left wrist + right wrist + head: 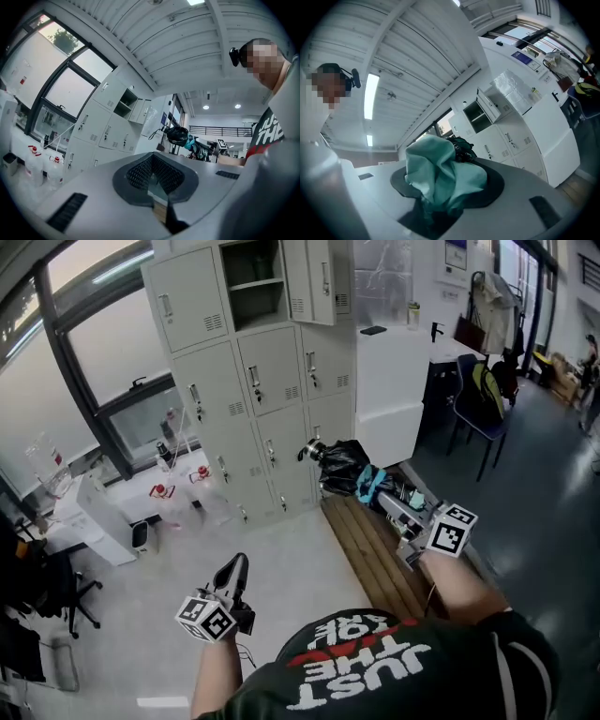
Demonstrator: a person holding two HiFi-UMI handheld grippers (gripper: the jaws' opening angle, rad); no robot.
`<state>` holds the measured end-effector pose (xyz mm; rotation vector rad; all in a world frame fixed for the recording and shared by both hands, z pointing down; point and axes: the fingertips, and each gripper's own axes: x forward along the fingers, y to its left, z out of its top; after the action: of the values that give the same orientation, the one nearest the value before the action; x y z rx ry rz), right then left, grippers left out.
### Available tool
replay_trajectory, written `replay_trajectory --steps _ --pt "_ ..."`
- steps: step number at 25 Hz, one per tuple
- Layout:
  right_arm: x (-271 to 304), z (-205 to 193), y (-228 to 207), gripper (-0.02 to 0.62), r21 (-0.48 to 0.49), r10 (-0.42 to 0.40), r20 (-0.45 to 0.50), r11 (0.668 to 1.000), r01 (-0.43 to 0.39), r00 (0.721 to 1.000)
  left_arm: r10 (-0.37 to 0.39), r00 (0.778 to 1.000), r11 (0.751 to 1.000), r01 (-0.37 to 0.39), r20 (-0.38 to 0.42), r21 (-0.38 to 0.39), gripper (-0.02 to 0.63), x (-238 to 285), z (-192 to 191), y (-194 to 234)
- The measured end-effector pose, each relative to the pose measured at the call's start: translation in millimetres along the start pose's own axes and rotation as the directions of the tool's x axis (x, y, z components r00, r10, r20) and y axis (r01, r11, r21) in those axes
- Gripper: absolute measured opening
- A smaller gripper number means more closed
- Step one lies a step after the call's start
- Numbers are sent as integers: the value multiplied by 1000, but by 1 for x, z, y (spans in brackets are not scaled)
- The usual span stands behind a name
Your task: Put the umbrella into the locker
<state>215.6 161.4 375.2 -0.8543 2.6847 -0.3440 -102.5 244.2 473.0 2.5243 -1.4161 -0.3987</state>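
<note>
A folded black and teal umbrella point(342, 465) sticks out level from my right gripper point(384, 493), which is shut on it; its handle end points at the grey lockers point(253, 381). In the right gripper view the teal fabric point(436, 164) fills the jaws and hides the pads. One upper locker compartment point(253, 282) stands open, its door point(323, 277) swung right. My left gripper point(236, 570) is low on the left over the floor, its black fingers together and holding nothing. The left gripper view shows the umbrella point(178, 135) ahead on the right and the open compartment point(123, 104).
A wooden bench point(370, 549) runs below my right arm. A white counter point(394, 381) adjoins the lockers on the right, with a blue chair point(483, 404) beyond. Clear bottles point(164, 491) and a white box point(94, 521) sit by the window on the left.
</note>
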Motion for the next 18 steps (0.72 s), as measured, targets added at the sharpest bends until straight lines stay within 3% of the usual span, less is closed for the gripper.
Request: replay_trajectory --steps 8,18 --pt "149 -1 -12 225 -4 -19 15 1000 20 1000 -24 1000 999 24 5 22 9 26 69 141" --pt "237 6 -69 225 -22 -50 20 998 50 999 16 1000 1000 -16 -2 5 9 69 101 232"
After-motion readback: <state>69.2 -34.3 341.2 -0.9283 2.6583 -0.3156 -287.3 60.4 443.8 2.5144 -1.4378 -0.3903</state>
